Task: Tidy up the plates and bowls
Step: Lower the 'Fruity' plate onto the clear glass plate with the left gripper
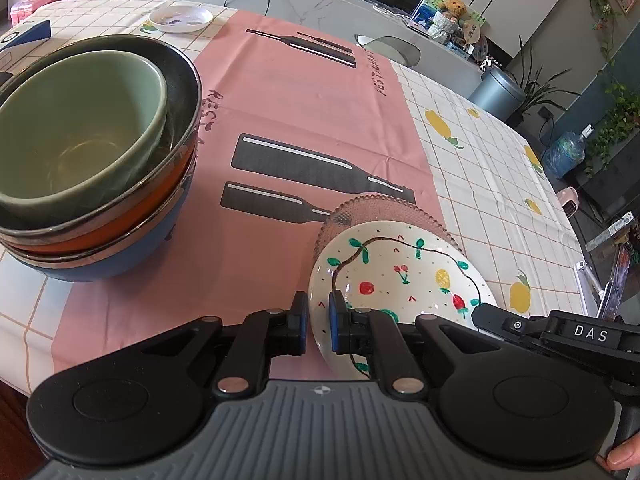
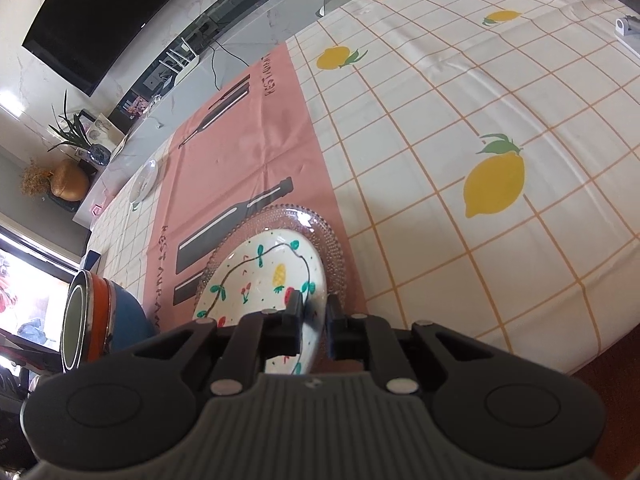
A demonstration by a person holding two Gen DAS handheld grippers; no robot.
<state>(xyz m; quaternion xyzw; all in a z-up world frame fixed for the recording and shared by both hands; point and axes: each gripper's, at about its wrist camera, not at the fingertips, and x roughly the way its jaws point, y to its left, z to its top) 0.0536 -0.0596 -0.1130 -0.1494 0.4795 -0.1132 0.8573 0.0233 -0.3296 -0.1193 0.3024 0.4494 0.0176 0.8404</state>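
Bowls [image 1: 96,152] already nested on the surface [image 1: 460,152], both grippers, left [image 1: 318,322] and right [image 2: 314,320], clench the painted plate's [image 1: 400,268] rim over the glass plate [image 1: 372,208]; one small dish [image 1: 181,19] apparently remains.

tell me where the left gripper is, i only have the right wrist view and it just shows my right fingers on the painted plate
observer: The left gripper is shut on the painted plate too, on the rim nearest the bowl stack.
operator: what's inside that stack, i only see it side on
observer: A green bowl sits nested in the dark bowl, above an orange bowl and a blue bowl.
operator: anything past the far corner
observer: A grey bin stands on the floor beyond the table.
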